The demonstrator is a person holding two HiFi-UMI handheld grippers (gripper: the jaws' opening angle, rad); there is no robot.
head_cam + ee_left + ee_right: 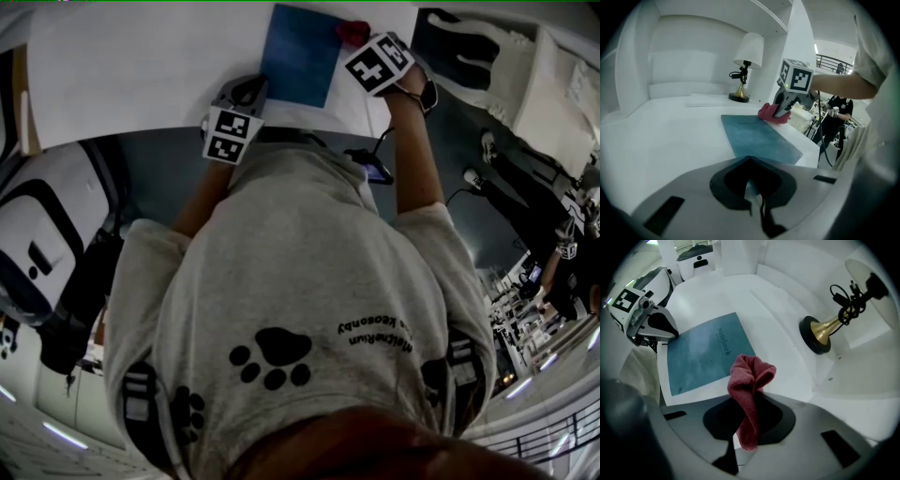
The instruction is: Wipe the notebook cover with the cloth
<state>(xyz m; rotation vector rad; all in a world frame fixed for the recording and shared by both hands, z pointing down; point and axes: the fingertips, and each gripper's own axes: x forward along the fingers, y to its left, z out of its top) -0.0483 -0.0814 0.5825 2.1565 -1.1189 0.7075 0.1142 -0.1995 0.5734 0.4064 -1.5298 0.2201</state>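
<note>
Findings. The white table (141, 66) carried the blue notebook (703, 352), lying flat and closed, cover up, close to the table's near edge. A brass-footed lamp (820, 333) stood well apart from it, by the back wall. The red cloth (750, 380) hung bunched at the notebook's far corner, touching the cover's edge or just beside it.

Risks, in my judgement. The cloth was held by a narrow fold with most of it loose. A firm stroke could drag it out of my grip or roll it into a wad that cleans only a thin strip. The notebook sat near the table edge, so a wipe pulled towards me could slide it off if my hold on it slipped. The lamp's cable looked safely out of the stroke's path.

Jaws. My right gripper (782, 111) was clamped on the cloth, jaws nearly together with only the fabric's thickness between them. My left gripper (665, 331) sat at the notebook's near corner with its jaws drawn together. They appeared to pinch the cover's edge, though the dark gap left this unconfirmed.
</note>
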